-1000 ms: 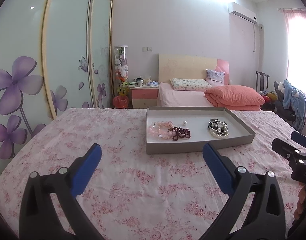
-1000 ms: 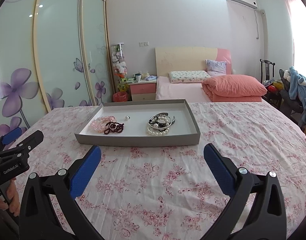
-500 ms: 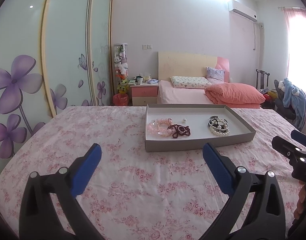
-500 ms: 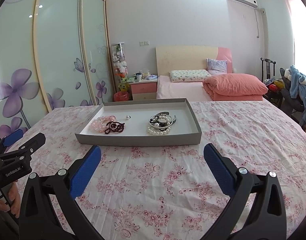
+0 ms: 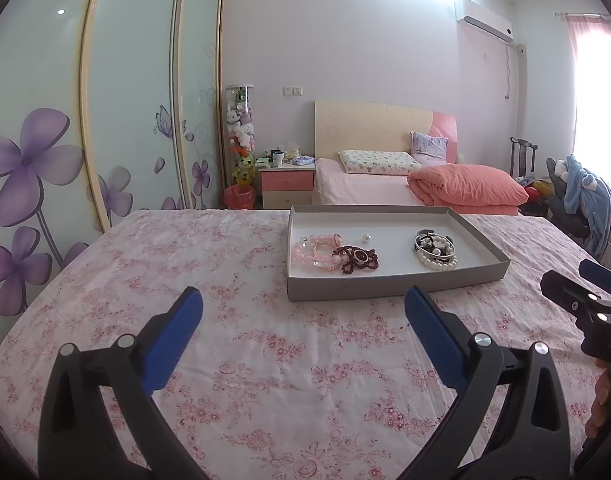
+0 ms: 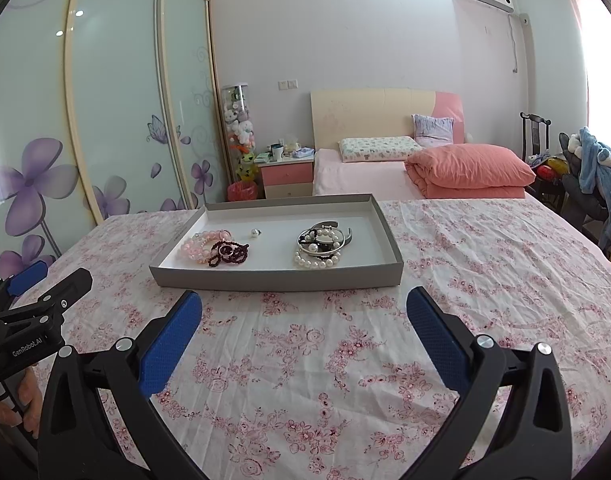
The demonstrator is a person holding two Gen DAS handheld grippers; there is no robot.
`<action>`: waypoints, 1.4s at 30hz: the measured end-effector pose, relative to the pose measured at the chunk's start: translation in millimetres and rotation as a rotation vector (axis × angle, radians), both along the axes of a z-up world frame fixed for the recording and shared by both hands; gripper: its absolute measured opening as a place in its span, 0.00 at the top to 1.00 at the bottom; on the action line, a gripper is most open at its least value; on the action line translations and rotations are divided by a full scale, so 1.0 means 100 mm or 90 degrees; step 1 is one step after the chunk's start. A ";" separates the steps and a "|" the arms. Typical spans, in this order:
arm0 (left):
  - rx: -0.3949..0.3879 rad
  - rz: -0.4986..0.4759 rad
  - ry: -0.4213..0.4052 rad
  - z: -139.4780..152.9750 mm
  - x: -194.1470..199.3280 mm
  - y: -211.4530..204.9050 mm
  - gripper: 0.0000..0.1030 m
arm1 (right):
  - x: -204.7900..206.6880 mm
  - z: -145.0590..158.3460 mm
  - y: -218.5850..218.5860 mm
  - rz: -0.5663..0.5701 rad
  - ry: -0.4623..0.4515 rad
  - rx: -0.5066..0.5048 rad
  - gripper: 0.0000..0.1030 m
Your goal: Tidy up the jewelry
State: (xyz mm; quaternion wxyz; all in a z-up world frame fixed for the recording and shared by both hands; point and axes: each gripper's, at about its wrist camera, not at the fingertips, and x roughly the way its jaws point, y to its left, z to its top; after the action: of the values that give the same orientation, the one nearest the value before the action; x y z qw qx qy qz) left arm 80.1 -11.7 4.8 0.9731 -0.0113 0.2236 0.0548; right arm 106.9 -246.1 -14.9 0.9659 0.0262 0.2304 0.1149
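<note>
Shallow grey cardboard tray [image 6: 273, 278] of jewelry on a pink floral bedspread [image 6: 345, 360], both grippers empty.

The tray lies long axis left to right, bare bedspread all around it. Inside, pink bead bracelets [image 6: 201, 245] and a dark red bead strand [image 6: 229, 254] touch at left; a white pearl strand [image 6: 317, 262] with silver bangles [image 6: 325, 236] sits well apart at right. The left gripper [image 5: 303, 312] and right gripper [image 6: 305, 312] hover near it, jaws spread wide.

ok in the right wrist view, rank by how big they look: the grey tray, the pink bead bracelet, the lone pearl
Largest to smallest:
1. grey tray
2. pink bead bracelet
3. lone pearl
All sit at a similar distance, so the order is safe.
</note>
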 end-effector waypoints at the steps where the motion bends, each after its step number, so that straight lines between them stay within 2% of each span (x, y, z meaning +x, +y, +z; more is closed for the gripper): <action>1: 0.000 0.000 0.001 0.00 0.00 0.00 0.04 | 0.00 0.00 0.00 0.000 0.000 0.000 0.02; 42: 0.001 -0.002 0.006 -0.02 0.02 -0.03 0.04 | 0.00 -0.02 0.00 -0.001 0.004 0.001 0.02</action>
State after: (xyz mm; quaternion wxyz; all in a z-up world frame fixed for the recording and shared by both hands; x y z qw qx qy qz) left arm 82.2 -14.9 2.9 0.9721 -0.0102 0.2281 0.0533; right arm 106.8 -246.3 -16.8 0.9653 0.0278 0.2331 0.1141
